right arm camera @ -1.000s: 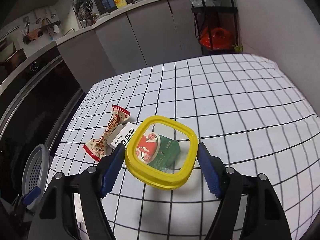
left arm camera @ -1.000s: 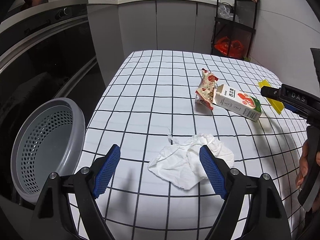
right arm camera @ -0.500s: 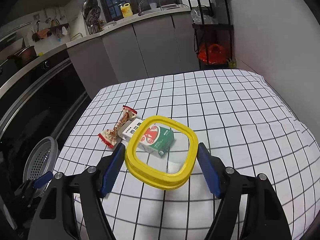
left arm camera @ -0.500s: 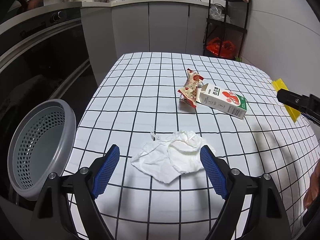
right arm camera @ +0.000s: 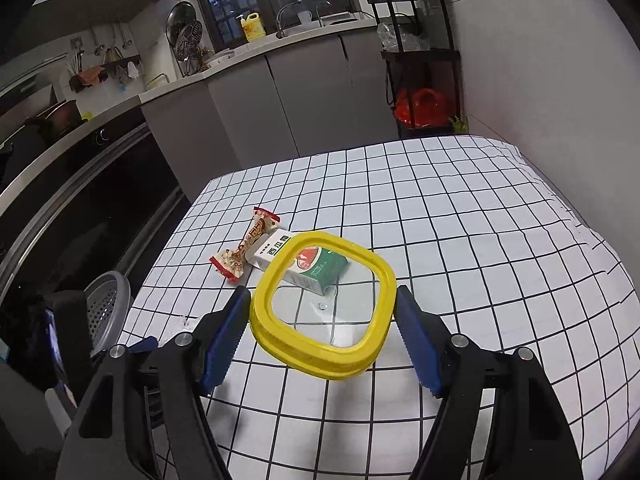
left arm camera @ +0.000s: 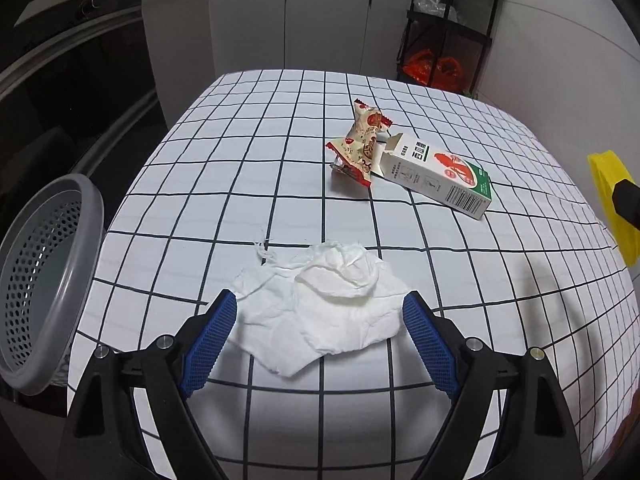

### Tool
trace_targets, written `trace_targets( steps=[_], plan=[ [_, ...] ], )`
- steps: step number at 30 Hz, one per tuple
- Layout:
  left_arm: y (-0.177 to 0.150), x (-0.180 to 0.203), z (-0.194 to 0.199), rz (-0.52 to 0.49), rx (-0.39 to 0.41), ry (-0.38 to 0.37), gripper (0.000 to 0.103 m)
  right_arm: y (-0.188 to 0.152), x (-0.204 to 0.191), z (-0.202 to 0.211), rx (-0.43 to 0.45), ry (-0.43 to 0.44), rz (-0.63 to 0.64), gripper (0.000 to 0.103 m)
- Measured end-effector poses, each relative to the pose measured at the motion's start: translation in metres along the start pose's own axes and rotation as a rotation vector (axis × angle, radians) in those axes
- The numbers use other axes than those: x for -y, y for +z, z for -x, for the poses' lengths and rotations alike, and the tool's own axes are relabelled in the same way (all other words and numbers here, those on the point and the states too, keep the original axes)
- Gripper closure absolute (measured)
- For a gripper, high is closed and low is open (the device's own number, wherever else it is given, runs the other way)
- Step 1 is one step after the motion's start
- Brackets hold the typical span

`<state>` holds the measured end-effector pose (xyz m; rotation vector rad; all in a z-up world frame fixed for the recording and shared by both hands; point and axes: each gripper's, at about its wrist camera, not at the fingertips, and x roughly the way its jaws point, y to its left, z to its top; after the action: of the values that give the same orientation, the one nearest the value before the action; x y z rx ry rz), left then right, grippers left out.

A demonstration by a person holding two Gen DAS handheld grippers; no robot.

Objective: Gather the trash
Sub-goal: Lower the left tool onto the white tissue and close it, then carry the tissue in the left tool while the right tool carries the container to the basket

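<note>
While a checked cloth covered the worktop, a grey perforated basket stood tilted at its left edge. Over the cloth, the right gripper clamped a yellow-rimmed clear lid between its blue pads. Nearby, the left gripper hung open, straddling a crumpled white tissue. Farther back lay a green-and-white carton, touching a red snack wrapper.

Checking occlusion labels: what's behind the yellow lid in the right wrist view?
Through the yellow lid's clear centre: the green end of the carton and the checked tablecloth. Its yellow rim covers a strip of carton and cloth. The snack wrapper lies clear, left of it.
</note>
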<state>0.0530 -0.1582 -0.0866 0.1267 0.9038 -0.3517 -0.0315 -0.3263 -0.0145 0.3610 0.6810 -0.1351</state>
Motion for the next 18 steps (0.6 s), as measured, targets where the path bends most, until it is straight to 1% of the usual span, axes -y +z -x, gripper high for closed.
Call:
trace_targets(
  steps=[2,4,6,7,9,10,12,13,15,18],
  plan=[
    [0.002,0.001,-0.003,0.0,0.0,0.004,0.02,-0.001,-0.001,-0.002,-0.006,0.002,0.007,0.033],
    [0.004,0.001,-0.008,0.003,-0.007,0.003,0.023,-0.002,-0.003,-0.005,-0.013,0.006,0.011,0.033],
    [0.005,0.002,-0.012,-0.001,-0.023,0.001,0.036,-0.002,-0.004,-0.007,-0.017,0.009,0.014,0.033],
    [0.005,0.001,-0.015,-0.001,-0.031,-0.002,0.039,-0.002,-0.004,-0.008,-0.019,0.01,0.017,0.033],
    [0.004,0.0,-0.02,0.003,-0.051,-0.009,0.052,-0.003,-0.005,-0.009,-0.021,0.013,0.019,0.033],
    [0.004,0.0,-0.019,0.003,-0.048,-0.006,0.054,-0.003,-0.006,-0.009,-0.023,0.013,0.021,0.033],
    [0.005,-0.001,-0.019,-0.001,-0.05,-0.02,0.079,-0.003,-0.007,-0.01,-0.026,0.014,0.022,0.033],
    [0.006,-0.001,-0.018,-0.002,-0.05,-0.031,0.083,-0.004,-0.007,-0.011,-0.029,0.018,0.021,0.033],
    [0.005,-0.002,-0.014,-0.004,-0.043,-0.039,0.088,-0.004,-0.008,-0.011,-0.032,0.023,0.021,0.033],
    [0.005,-0.002,-0.005,-0.019,-0.023,-0.038,0.09,-0.003,-0.01,-0.01,-0.03,0.027,0.03,0.033]
  ],
)
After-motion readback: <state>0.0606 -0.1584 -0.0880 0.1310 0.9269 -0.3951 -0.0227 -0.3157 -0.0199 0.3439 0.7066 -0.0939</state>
